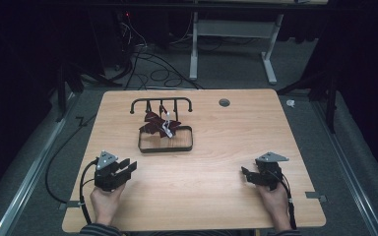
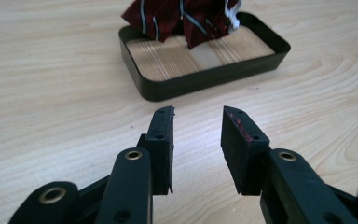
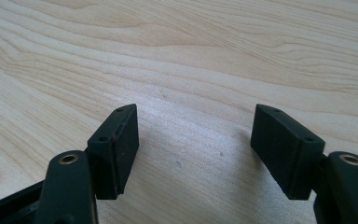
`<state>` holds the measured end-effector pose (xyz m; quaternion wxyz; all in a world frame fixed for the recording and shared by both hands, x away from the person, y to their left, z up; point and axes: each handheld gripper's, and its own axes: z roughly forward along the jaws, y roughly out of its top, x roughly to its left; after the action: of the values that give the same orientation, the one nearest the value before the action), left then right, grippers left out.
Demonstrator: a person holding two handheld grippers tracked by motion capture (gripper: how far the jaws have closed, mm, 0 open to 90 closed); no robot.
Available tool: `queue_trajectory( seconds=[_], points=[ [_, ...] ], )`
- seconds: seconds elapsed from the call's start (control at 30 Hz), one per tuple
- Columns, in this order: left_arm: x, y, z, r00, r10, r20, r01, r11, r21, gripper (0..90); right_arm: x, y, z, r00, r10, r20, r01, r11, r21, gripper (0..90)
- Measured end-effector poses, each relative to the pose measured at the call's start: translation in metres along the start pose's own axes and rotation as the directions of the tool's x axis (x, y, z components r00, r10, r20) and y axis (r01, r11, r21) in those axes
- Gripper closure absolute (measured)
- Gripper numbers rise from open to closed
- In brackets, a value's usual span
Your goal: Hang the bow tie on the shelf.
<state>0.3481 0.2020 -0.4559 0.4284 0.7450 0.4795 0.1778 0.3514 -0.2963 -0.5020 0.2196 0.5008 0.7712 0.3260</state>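
A dark red striped tie hangs from a small black rack and drapes into a black tray with a wooden floor, at the table's middle back. The left gripper view shows that tie and tray just ahead of my left gripper, whose jaws stand apart with nothing between them. In the high view my left gripper sits near the front left, aimed toward the tray. My right gripper rests at the front right; its jaws gape wide over bare wood.
A round cable hole sits at the back of the wooden table. Cables trail from both grippers off the front edge. Behind the table stand a white table frame and loose floor cables.
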Motion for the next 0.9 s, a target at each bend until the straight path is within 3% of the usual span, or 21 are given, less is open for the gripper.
queue_trajectory(
  seconds=[0.53,0.83,0.9],
  points=[
    [-0.002,-0.025,0.017,0.9997,-0.008,-0.025,0.009,0.9986,0.052,62.7,0.000,0.000,0.000,1.0000,0.000,0.000,0.000,1.000,0.000,33.7],
    [-0.007,-0.035,0.031,0.9975,0.032,-0.063,-0.027,0.9959,0.087,59.4,0.000,0.000,0.000,1.0000,0.000,0.000,0.000,1.000,0.000,33.7],
    [-0.009,-0.037,0.035,0.9950,0.056,-0.083,-0.048,0.9935,0.103,57.8,0.000,0.000,0.000,1.0000,0.000,0.000,0.000,1.000,0.000,33.7]
  ],
)
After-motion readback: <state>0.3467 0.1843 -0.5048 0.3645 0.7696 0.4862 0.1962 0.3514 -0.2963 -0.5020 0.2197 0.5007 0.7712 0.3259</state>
